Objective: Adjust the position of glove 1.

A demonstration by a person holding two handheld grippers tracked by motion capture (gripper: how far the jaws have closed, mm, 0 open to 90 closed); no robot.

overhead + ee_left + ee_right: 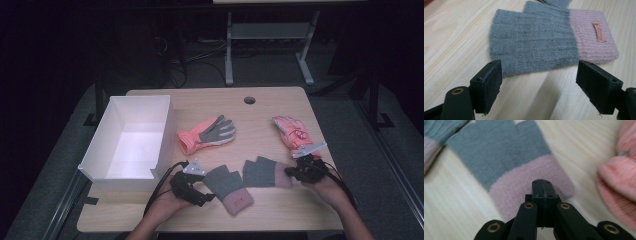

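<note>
Two grey fingerless mitts with pink cuffs lie near the table's front edge. The left mitt (227,187) (534,47) lies flat just ahead of my left gripper (205,196) (539,75), whose jaws stand wide open and apart from it. The right mitt (262,172) (499,152) lies with its pink cuff toward my right gripper (288,171) (541,182). That gripper's jaws are pressed together, tips over the cuff, with no fabric showing between them. A pink-and-grey glove (207,132) lies mid-table, and a pink glove (292,132) (619,177) lies at the right.
An open white box (140,97) stands at the table's left side. A cable hole (249,100) sits near the far edge of the wooden table (270,205). Desk legs and cables show on the dark floor behind.
</note>
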